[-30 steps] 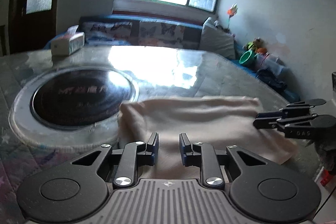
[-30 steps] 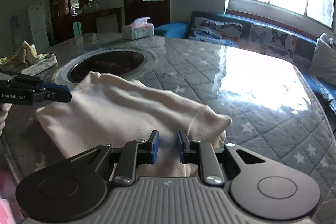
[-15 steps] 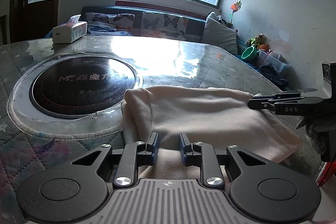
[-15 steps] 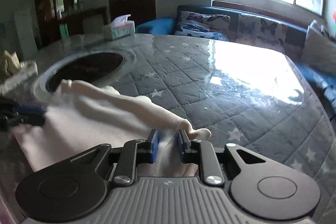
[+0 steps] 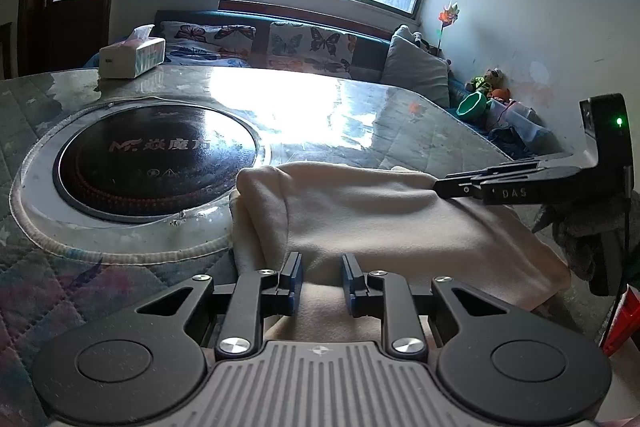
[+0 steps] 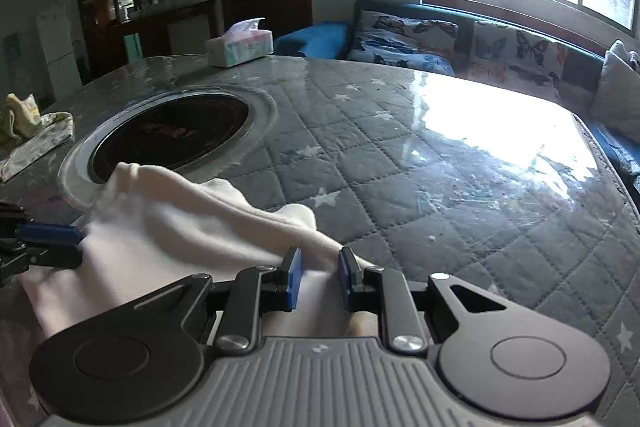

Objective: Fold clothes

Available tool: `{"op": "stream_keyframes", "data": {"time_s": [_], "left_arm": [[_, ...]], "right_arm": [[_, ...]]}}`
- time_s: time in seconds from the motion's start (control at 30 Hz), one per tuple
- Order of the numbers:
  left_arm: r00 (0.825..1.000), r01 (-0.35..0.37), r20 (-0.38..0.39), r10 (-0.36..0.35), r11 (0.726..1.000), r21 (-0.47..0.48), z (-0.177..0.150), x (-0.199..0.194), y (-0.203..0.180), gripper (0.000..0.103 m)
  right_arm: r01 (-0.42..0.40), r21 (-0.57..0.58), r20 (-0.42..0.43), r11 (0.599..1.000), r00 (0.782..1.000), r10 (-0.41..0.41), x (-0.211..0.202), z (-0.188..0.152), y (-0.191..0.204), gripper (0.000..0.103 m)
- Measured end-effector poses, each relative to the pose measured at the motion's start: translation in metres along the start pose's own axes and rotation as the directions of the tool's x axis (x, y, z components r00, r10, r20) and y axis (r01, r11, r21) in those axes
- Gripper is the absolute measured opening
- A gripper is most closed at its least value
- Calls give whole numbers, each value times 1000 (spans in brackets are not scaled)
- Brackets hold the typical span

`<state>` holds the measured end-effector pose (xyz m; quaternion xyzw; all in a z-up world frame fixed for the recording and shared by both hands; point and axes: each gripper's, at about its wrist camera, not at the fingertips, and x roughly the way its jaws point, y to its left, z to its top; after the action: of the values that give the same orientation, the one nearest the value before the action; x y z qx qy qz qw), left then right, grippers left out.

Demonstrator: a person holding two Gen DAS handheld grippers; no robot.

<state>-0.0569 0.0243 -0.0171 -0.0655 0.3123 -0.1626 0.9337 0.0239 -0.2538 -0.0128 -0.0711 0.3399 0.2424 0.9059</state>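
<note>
A cream garment (image 5: pixel 384 215) lies folded on the quilted table, next to the round black hotplate (image 5: pixel 156 159). My left gripper (image 5: pixel 321 277) is shut on the garment's near edge, with cloth between its blue pads. My right gripper (image 6: pixel 319 277) is shut on the garment's (image 6: pixel 168 227) other end. The right gripper also shows in the left wrist view (image 5: pixel 480 185), at the garment's right side. The left gripper's fingertips (image 6: pixel 48 235) show at the left edge of the right wrist view. The cloth is bunched and lifted between the two grippers.
A tissue box (image 5: pixel 132 57) stands at the table's far side beyond the hotplate (image 6: pixel 172 135). A crumpled yellowish cloth (image 6: pixel 28 131) lies at the table's left edge. A sofa with butterfly cushions (image 6: pixel 460 43) runs behind the table under the window.
Both grippers have lifted and drawn the garment toward the near edge. The far fold has risen and bunched up by the hotplate. Both stay shut on the cloth.
</note>
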Motion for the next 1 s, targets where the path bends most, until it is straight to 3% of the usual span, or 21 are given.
{"op": "stream_keyframes", "data": {"time_s": [0.2, 0.43, 0.57, 0.77, 1.0], "left_arm": [[1000, 7, 4, -7, 1000, -13, 0, 0, 1, 24], [1000, 15, 6, -15, 1000, -18, -1, 0, 3, 24], [1000, 21, 11, -20, 999, -28, -2, -1, 5, 24], [1000, 28, 15, -27, 999, -33, -3, -2, 7, 24], [999, 35, 18, -35, 999, -33, -4, -3, 9, 24]], "right_arm": [[-52, -17, 34, 999, 998, 52, -4, 18, 16, 18], [-54, -16, -27, 998, 998, 54, 27, 17, 30, 18], [-55, -43, -4, 998, 999, 55, 19, 24, 39, 18], [-139, -94, -5, 986, 990, 139, 27, 37, 68, 18], [-142, -114, -22, 983, 990, 141, 42, 40, 84, 18]]}}
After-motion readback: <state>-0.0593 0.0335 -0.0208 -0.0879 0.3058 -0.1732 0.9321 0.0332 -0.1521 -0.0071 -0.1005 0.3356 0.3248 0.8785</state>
